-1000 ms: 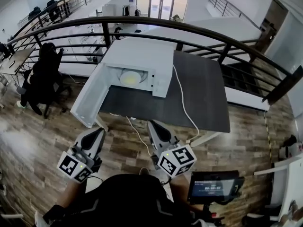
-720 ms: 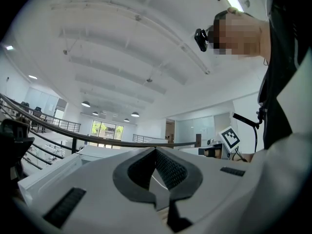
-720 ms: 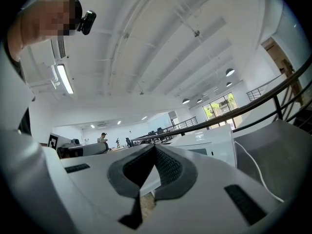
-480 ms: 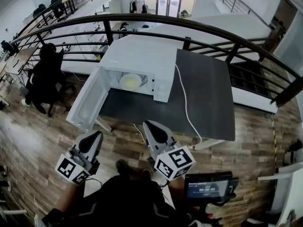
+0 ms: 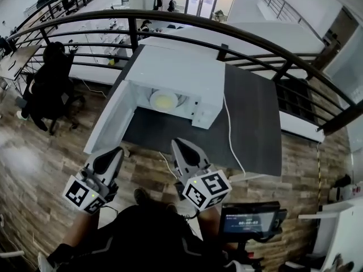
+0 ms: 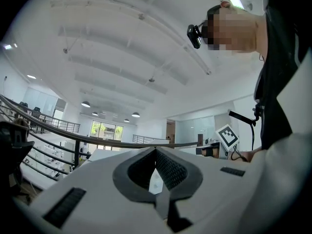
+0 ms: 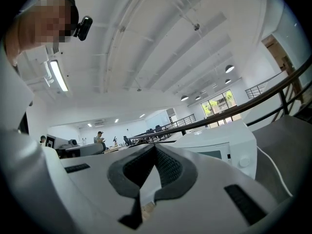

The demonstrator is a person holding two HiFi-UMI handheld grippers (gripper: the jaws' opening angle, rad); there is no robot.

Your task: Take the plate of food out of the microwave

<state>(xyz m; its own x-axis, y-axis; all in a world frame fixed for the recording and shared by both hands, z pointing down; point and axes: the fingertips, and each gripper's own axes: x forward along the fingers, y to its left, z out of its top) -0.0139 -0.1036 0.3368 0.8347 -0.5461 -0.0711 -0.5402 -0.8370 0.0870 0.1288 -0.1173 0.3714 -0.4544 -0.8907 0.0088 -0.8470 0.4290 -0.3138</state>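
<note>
Microwave (image 5: 176,67) on table (image 5: 256,118), plate (image 5: 164,101) inside it (door (image 5: 110,120) open leftward), railing (image 5: 238,30) behind, cable (image 5: 233,135) to its right.

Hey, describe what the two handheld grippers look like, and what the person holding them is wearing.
Both the left gripper and right gripper have white shells tapering to a point, with dark grey ribbed pads inside. Each carries a white cube with black square markers at its rear. The person wears a black top.
</note>
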